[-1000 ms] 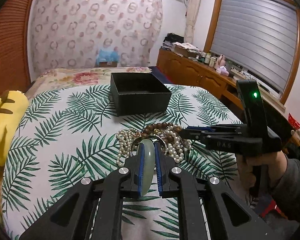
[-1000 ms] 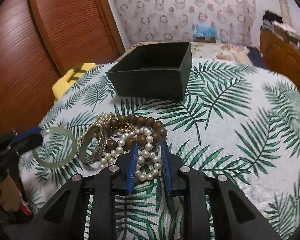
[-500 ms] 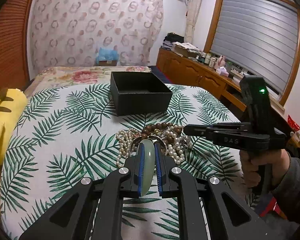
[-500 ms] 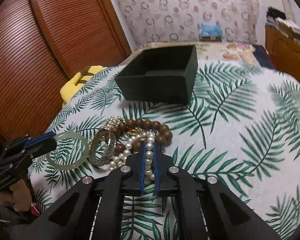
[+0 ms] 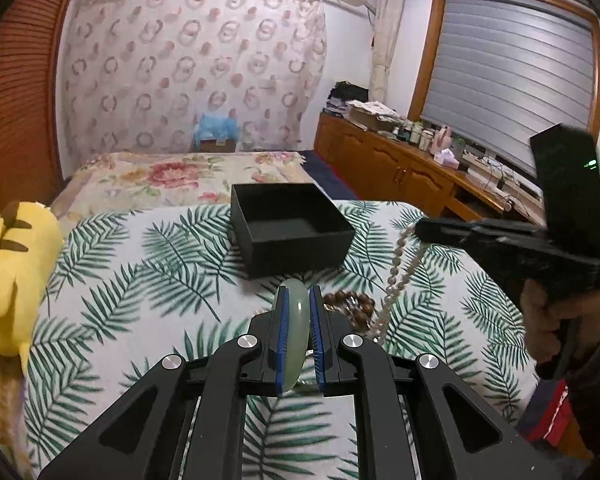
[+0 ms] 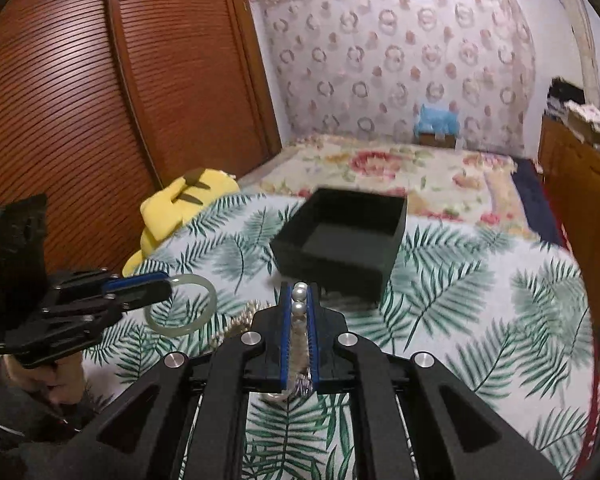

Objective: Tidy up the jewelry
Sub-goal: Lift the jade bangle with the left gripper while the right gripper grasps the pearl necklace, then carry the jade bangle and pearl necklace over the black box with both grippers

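Jewelry is divided between your two grippers and the bed surface. Your left gripper (image 5: 298, 316), at lower centre of the left wrist view, is clamped on a pale green jade bangle (image 5: 296, 312), held edge-on between the blue pads; in the right wrist view the same bangle (image 6: 182, 305) shows as a full ring at centre left, lifted above the palm-leaf bedspread (image 6: 480, 300). Your right gripper (image 6: 299, 312), at lower centre of its own view, is closed on a pearl necklace (image 6: 299, 300), with two beads showing at the fingertips. In the left wrist view that necklace (image 5: 396, 280) hangs from the right gripper (image 5: 422, 226) at centre right, trailing down to the bedspread (image 5: 140, 280). A wooden bead bracelet (image 5: 350, 306) lies on the bedspread just right of the left gripper's tip. The black box (image 5: 290, 226) sits open at the centre of the frame, beyond both grippers; no jewelry can be seen inside it. A yellow plush toy (image 5: 12, 280) rests at the left edge.
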Motion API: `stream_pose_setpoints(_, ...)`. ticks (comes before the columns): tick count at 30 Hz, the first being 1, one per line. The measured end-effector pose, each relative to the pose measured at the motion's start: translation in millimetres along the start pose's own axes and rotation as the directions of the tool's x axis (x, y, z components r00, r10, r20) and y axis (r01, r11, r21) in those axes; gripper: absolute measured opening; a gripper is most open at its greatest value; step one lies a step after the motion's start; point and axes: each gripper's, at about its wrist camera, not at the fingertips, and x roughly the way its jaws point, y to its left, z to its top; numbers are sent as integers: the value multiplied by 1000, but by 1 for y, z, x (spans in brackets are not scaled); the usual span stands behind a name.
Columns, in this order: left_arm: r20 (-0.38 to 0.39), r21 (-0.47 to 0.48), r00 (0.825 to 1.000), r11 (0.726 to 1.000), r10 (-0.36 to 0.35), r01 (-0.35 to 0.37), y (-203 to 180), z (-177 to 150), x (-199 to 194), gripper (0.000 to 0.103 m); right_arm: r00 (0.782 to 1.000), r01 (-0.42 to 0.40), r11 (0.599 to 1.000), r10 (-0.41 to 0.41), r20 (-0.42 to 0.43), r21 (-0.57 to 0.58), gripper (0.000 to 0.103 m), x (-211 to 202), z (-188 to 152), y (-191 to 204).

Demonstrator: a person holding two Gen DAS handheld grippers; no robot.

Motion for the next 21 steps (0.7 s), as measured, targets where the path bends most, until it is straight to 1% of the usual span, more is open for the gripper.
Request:
stream_pose_setpoints(6, 17, -2, 1000, 1000, -1, 1, 7, 20, 1, 9, 999, 17, 999, -15, 52, -41, 8, -14, 28, 2)
stream_pose_setpoints(12, 28, 9, 1000, 1000, 1, -1, 6, 35, 5, 9, 996, 30, 998, -24, 87, -61, 8, -18, 52, 1)
stream_pose_setpoints(21, 39, 27, 999, 1000, 5, -6, 2, 49, 11, 9, 989, 26, 997, -15, 144, -78, 8, -30, 76, 5)
